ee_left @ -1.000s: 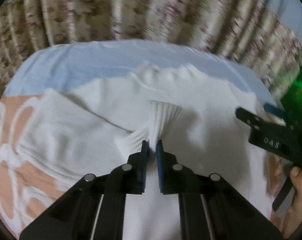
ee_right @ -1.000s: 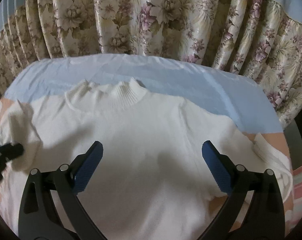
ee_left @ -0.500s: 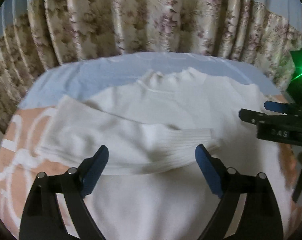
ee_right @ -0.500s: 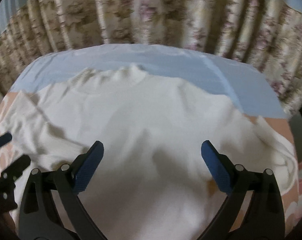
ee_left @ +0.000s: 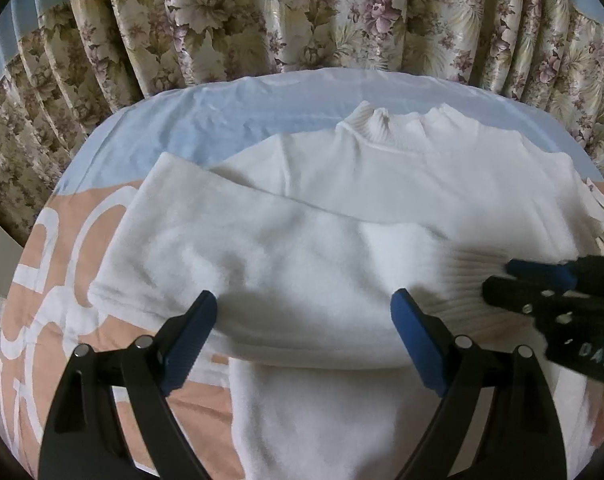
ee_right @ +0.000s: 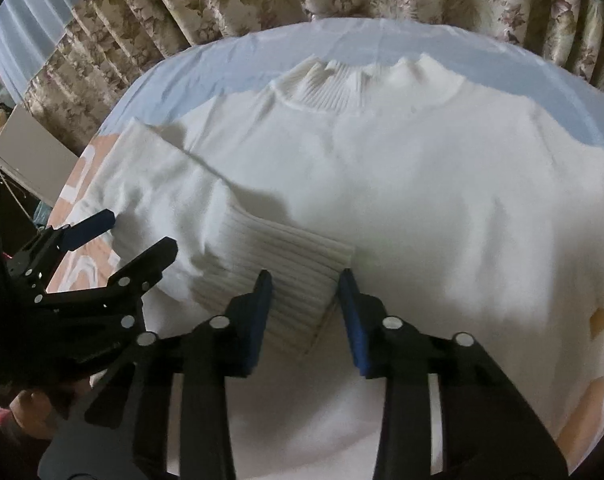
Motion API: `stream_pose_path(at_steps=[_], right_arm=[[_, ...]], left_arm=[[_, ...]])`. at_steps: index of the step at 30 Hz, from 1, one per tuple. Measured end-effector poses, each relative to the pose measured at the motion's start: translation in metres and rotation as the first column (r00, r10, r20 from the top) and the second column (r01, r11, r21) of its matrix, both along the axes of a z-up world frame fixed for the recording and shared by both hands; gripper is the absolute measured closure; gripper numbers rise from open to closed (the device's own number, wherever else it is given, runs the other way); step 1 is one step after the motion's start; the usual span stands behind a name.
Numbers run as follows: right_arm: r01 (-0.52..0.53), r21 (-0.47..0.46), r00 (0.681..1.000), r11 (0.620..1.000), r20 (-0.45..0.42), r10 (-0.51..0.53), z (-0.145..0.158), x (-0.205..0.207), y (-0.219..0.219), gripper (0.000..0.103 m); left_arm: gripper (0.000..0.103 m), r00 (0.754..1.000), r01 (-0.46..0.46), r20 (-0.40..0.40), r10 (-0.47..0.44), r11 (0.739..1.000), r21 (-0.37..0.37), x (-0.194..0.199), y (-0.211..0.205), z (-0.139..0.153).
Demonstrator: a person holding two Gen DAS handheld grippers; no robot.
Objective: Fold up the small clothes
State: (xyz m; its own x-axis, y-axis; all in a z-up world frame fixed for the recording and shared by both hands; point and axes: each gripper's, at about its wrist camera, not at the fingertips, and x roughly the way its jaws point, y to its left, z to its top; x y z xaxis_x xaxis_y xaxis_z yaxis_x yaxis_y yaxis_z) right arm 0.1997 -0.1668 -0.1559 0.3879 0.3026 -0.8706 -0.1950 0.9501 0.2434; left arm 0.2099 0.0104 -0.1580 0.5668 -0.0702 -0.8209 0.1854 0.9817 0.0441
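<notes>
A white knit sweater [ee_left: 414, 172] lies flat, collar away from me, on a bed with a blue and peach cover [ee_left: 230, 116]. Its left sleeve [ee_left: 262, 248] is folded across the body, with the ribbed cuff [ee_right: 286, 280] toward the middle. My left gripper [ee_left: 302, 328] is open and empty, just above the folded sleeve. My right gripper [ee_right: 306, 300] is partly open, its blue pads [ee_right: 262, 300] either side of the ribbed cuff, not closed on it. The right gripper also shows at the right of the left wrist view [ee_left: 542, 284]. The left gripper shows at the left of the right wrist view [ee_right: 114, 236].
Floral curtains [ee_left: 302, 20] hang close behind the bed's far edge. The sweater's other sleeve [ee_left: 602, 216] lies bunched at the bed's right side. A pale box or board [ee_right: 26, 160] stands left of the bed.
My left gripper let go of the sleeve cuff, opened and drew back. The sleeve now lies across the sweater. My right gripper moved left to the cuff and narrowed its jaws.
</notes>
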Motion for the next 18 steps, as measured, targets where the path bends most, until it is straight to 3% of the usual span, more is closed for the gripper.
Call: stream_pose_path(at_steps=[1,4,8,11,13,18], right_arm=[[-0.001,0.002,1.000,1.000,0.003,0.001,0.000,0.000,-0.001,0.085],[0.000,0.030,0.999,1.000,0.038,-0.001,0.005,0.001,-0.010,0.092],[0.056,-0.010,0.989,0.998,0.139,-0.054,0.018,0.007,-0.034,0.093],[0.148,-0.065,0.964,0.987,0.232,-0.129,0.032,0.014,-0.067,0.093],[0.205,-0.092,0.954,0.974,0.242,-0.178,0.032,0.021,-0.093,0.093],[0.269,-0.109,0.954,0.957,0.167,-0.249,0.011,0.029,-0.139,0.093]], left_arm=[[0.014,1.000,-0.002,-0.002,0.002,1.000,-0.004,0.001,0.000,0.000],[0.014,1.000,-0.006,-0.001,0.006,1.000,-0.027,0.003,0.000,0.005],[0.014,1.000,-0.006,0.025,0.007,0.999,-0.044,0.006,0.001,0.017],[0.014,0.999,-0.013,0.032,0.015,0.999,-0.038,0.012,0.002,0.022],[0.014,0.999,-0.025,0.030,0.027,0.998,-0.052,0.016,0.006,0.023],[0.014,0.998,-0.050,0.033,0.052,0.997,-0.064,0.024,0.013,0.026]])
